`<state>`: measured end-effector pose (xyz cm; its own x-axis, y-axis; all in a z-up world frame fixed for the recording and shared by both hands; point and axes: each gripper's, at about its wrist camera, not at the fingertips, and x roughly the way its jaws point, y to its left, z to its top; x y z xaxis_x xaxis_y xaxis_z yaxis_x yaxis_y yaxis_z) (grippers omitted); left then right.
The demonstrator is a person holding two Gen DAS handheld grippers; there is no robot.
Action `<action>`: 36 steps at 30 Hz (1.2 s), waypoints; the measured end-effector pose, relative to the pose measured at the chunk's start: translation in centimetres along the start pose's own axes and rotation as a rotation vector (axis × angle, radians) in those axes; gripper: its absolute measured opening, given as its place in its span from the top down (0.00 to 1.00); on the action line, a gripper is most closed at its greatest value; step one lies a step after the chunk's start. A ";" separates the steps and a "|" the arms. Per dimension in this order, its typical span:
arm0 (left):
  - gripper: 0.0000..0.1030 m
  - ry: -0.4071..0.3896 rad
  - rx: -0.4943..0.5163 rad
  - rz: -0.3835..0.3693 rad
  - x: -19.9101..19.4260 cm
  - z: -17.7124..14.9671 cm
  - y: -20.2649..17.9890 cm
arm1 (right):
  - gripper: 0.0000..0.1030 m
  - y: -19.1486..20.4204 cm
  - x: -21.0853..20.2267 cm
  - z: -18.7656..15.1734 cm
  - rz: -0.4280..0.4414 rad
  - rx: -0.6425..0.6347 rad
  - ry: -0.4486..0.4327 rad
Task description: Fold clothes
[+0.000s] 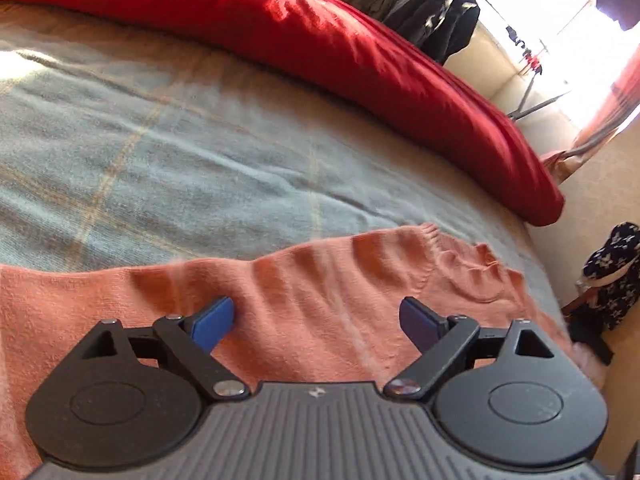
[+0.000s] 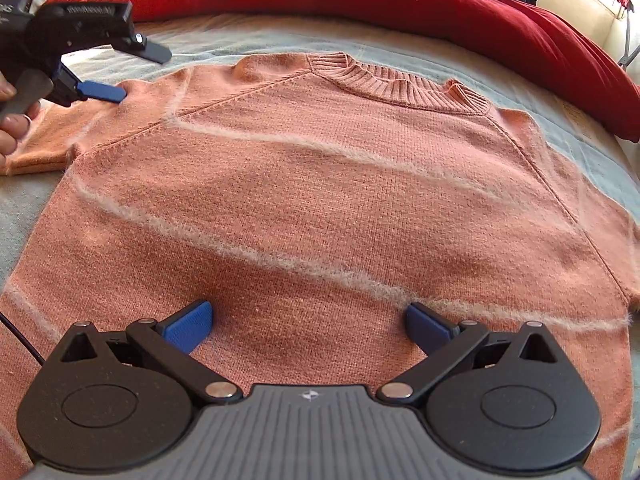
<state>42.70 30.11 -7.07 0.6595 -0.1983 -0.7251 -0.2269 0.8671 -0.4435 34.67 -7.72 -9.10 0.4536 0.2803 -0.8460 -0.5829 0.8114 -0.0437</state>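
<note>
A salmon-pink knit sweater with pale fuzzy stripes lies flat on the bed, its ribbed collar at the far end. My right gripper hovers open over the lower body of the sweater, nothing between its blue pads. My left gripper is open at the sweater's left shoulder, its lower blue pad touching the knit near the short sleeve. A hand holds that gripper. In the left wrist view the left gripper spreads wide over wrinkled sweater fabric.
A grey-blue checked blanket covers the bed. A red duvet is bunched along the far side. Dark clothes hang beyond it by a bright window. A dark star-patterned item sits past the bed's right edge.
</note>
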 end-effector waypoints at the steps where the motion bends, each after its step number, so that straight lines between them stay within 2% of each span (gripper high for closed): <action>1: 0.16 -0.032 -0.021 0.003 -0.1 0.3 0.3 | 0.00 0.0 0.0 0.0 0.000 -0.001 0.000; 5: 0.16 -0.093 -0.114 -0.007 -3.2 1.4 0.8 | 0.00 -0.1 -0.1 0.2 -0.001 0.000 0.005; 8: 0.14 -0.161 -0.101 -0.006 -7.1 0.8 2.2 | 0.00 -0.1 0.0 0.3 -0.002 0.001 0.011; 9: 0.14 -0.178 -0.098 0.022 -8.3 0.5 3.0 | 0.00 -0.1 0.0 0.3 -0.002 0.001 0.012; 13: 0.14 -0.221 -0.136 0.280 -12.0 -2.0 7.7 | 0.00 -0.2 0.1 0.3 0.000 0.000 0.010; 17: 0.15 -0.210 -0.254 0.442 -14.5 -5.7 13.1 | 0.00 -0.3 0.1 0.3 0.004 -0.004 0.009; 18: 0.18 -0.214 -0.249 0.448 -15.2 -6.5 13.9 | 0.00 -0.3 0.1 0.3 0.005 -0.005 0.009; 19: 0.25 -0.220 -0.239 0.450 -15.9 -7.3 14.6 | 0.00 -0.3 0.1 0.4 0.005 -0.006 0.010; 20: 0.26 -0.207 -0.225 0.468 -16.4 -7.4 14.5 | 0.00 -0.3 0.1 0.4 0.006 -0.007 0.012; 24: 0.24 -0.155 -0.165 0.522 -17.3 -6.3 13.2 | 0.00 -0.3 0.2 0.6 0.006 -0.012 0.024; 27: 0.19 -0.225 -0.090 0.471 -17.6 -4.9 13.1 | 0.00 -0.3 0.2 0.7 0.007 -0.014 0.028; 30: 0.17 -0.230 -0.163 0.461 -16.6 -3.4 16.0 | 0.00 -0.3 0.2 0.7 0.008 -0.015 0.030; 33: 0.19 -0.213 -0.208 0.568 -16.1 -3.4 19.8 | 0.00 -0.3 0.2 0.7 0.008 -0.016 0.033; 35: 0.20 -0.231 -0.196 0.611 -17.0 -4.2 21.0 | 0.00 -0.4 0.2 0.7 0.009 -0.017 0.034; 36: 0.20 -0.224 -0.180 0.605 -16.9 -4.2 20.6 | 0.00 -0.4 0.2 0.7 0.009 -0.017 0.035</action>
<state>23.93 49.42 -6.16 0.5068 0.4153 -0.7554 -0.7065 0.7023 -0.0878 35.48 -7.58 -8.89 0.4246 0.2693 -0.8644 -0.5985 0.7999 -0.0448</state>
